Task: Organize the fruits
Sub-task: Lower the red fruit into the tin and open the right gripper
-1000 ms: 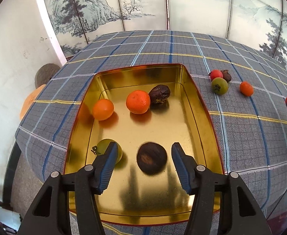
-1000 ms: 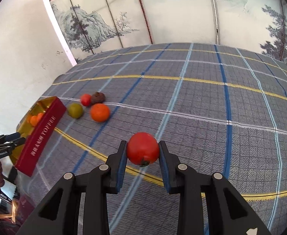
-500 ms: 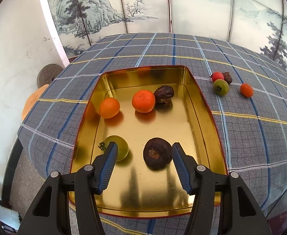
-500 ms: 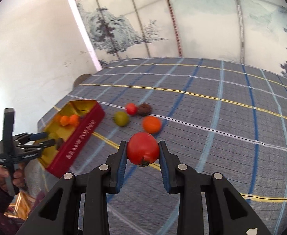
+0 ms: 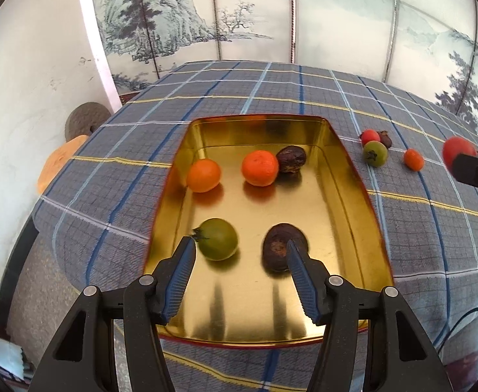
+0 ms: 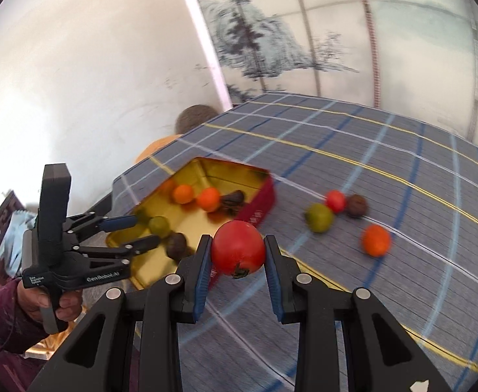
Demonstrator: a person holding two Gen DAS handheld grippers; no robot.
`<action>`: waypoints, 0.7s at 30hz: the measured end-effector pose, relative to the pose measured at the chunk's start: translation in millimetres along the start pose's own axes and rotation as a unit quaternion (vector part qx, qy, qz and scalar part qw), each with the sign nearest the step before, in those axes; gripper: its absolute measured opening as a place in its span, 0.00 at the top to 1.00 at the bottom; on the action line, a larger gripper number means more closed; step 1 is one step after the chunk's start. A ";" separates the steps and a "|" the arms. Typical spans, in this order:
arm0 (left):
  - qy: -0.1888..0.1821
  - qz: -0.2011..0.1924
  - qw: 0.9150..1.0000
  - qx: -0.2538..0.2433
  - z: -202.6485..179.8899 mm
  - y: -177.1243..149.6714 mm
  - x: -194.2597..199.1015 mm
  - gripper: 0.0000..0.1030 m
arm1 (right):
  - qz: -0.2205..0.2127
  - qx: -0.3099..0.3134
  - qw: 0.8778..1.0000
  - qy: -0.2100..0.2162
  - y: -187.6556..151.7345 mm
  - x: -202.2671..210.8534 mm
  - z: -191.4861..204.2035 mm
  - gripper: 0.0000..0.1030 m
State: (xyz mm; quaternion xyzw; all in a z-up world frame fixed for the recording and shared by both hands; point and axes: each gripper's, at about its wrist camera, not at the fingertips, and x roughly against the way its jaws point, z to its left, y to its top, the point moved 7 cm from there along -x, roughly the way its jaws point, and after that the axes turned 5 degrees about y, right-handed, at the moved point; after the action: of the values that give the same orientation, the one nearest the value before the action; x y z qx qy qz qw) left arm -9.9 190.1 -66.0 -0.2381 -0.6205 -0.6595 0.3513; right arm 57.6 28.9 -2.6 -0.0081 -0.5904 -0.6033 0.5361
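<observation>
Fruits: red tomato pinched in right gripper jaws | left gripper "GenRobot.AI", jaws spread, empty | gold tin side lettering unreadable

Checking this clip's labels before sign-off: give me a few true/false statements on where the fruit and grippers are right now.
1. The right gripper holds a red tomato. True.
2. The gold tin holds five fruits. True.
3. The left gripper grips the green fruit. False: its jaws stand open and empty above the tin.
4. Every fruit is already in the tin. False: four lie on the checked cloth, including a small orange.
</observation>
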 end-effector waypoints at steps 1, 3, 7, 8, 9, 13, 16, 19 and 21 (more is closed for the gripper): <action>0.005 -0.002 1.000 0.000 2.9 -0.7 0.3 0.43 | 0.003 0.003 1.000 0.004 1.7 -4.5 4.4 0.72; 0.011 -0.004 1.000 0.001 8.6 -2.5 0.8 0.42 | 0.008 0.006 1.000 0.014 5.0 -14.9 12.3 0.72; 0.011 -0.008 1.000 0.010 20.2 -4.0 1.0 0.42 | 0.024 0.006 0.999 0.026 8.9 -36.7 20.6 0.72; 0.012 -0.008 1.000 0.012 22.7 -4.5 0.9 0.42 | 0.028 0.006 0.999 0.029 9.5 -42.2 22.2 0.72; 0.013 -0.009 1.000 0.013 23.9 -5.0 0.8 0.42 | 0.033 0.005 0.999 0.032 10.1 -48.7 24.2 0.72; 0.016 -0.010 1.000 0.016 31.2 -7.2 -0.3 0.42 | 0.049 0.009 0.998 0.036 12.2 -69.2 31.3 0.72; 0.017 -0.012 1.000 0.019 35.6 -8.7 -1.1 0.41 | 0.061 0.014 0.997 0.037 13.8 -85.9 37.3 0.72; 0.020 -0.013 1.000 0.020 39.6 -11.3 -0.6 0.40 | 0.070 0.017 0.997 0.035 15.7 -100.9 41.2 0.72; 0.021 -0.015 0.999 0.020 43.2 -12.8 0.2 0.40 | 0.074 0.020 0.997 0.033 17.5 -108.4 43.2 0.72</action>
State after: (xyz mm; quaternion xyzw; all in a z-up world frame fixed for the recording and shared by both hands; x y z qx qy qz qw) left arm -24.9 232.4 -69.2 -0.2076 -0.6296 -0.6567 0.3594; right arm 88.2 134.0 -46.9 -0.0213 -0.5822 -0.5504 0.5980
